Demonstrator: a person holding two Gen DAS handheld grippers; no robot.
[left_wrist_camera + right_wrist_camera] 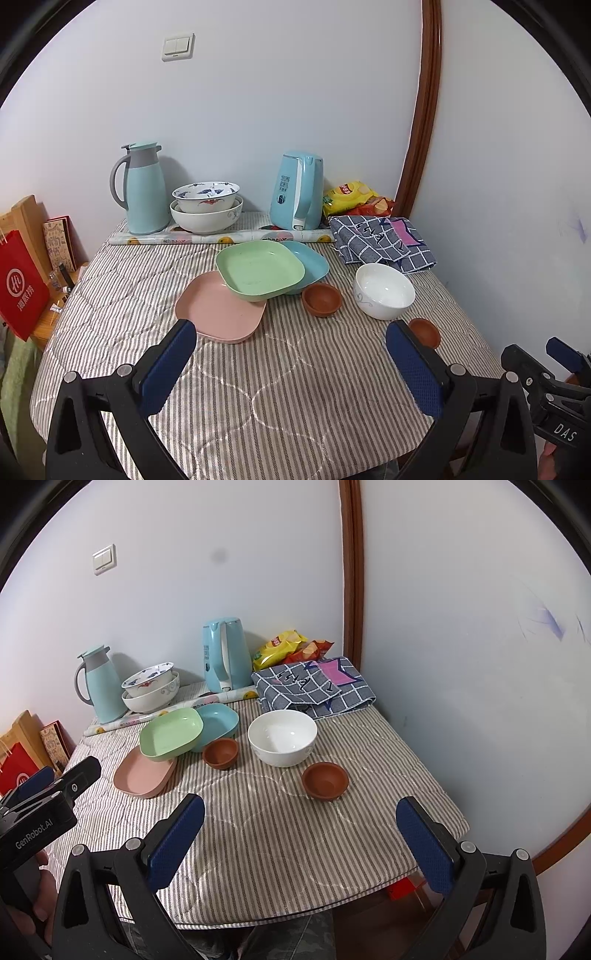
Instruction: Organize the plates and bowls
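Three square plates overlap near the middle of the striped table: a green plate rests tilted on a pink plate and a blue plate, hiding much of the blue one. Just right sit a small brown bowl, a white bowl and a second brown bowl toward the right edge, partly hidden in the left view. Two patterned bowls are nested at the back edge between a thermos jug and a kettle. The left gripper and right gripper hover over the near edge, jaws wide and empty, the dishes ahead of them.
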